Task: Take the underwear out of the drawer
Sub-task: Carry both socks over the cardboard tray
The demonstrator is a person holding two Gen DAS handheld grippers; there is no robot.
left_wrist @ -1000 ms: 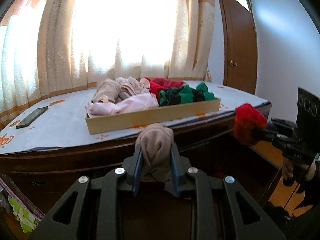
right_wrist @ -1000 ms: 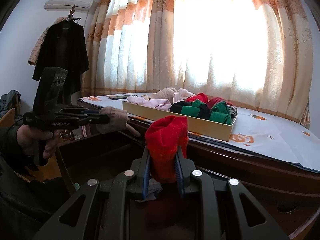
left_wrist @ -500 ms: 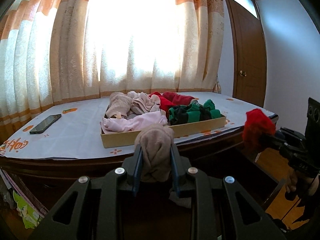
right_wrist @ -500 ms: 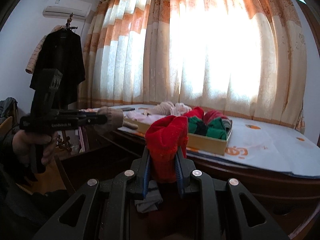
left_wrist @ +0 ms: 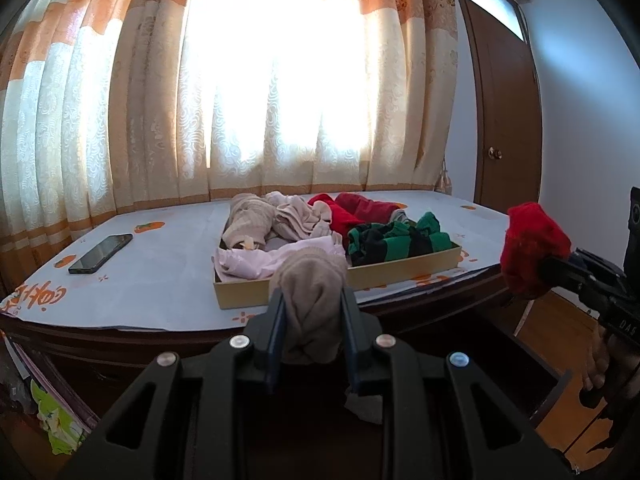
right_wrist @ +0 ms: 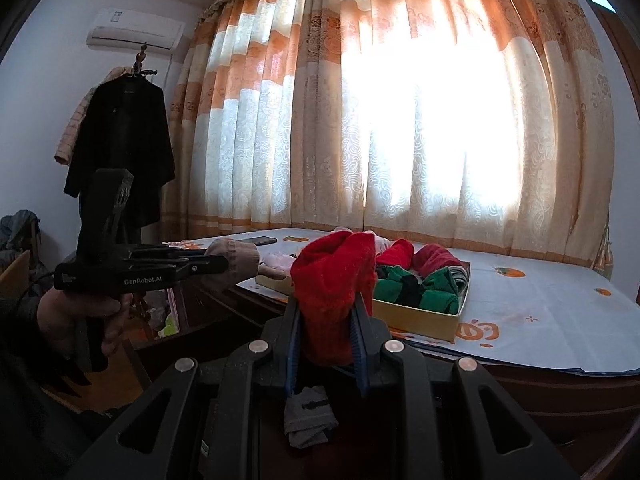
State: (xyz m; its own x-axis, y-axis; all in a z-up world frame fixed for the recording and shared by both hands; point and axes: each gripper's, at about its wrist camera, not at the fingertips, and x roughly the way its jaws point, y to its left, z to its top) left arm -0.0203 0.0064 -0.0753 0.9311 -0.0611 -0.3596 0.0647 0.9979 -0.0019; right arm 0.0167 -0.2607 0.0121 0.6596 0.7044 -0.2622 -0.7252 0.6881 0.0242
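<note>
Grip confirmed on both sides. Left gripper (left_wrist: 312,300) is closed to a narrow gap on a beige garment (left_wrist: 310,304), bunched between its fingers (left_wrist: 276,320) and bulging above the tips. Right gripper (right_wrist: 326,316) is likewise clamped on a red garment (right_wrist: 334,280), which stands up out of the narrow gap. Each gripper shows in the other's view, held by a hand (right_wrist: 80,312) in front of the bench (left_wrist: 160,280), clear of its edge. Box (left_wrist: 400,272) sits on the bench, holding more garments: beige, pink, red, green-and-black. Phone (left_wrist: 100,254) lies on the bench left of the box, well apart. A small grey cloth (right_wrist: 310,416) hangs below the right gripper; what holds it cannot be told.
</note>
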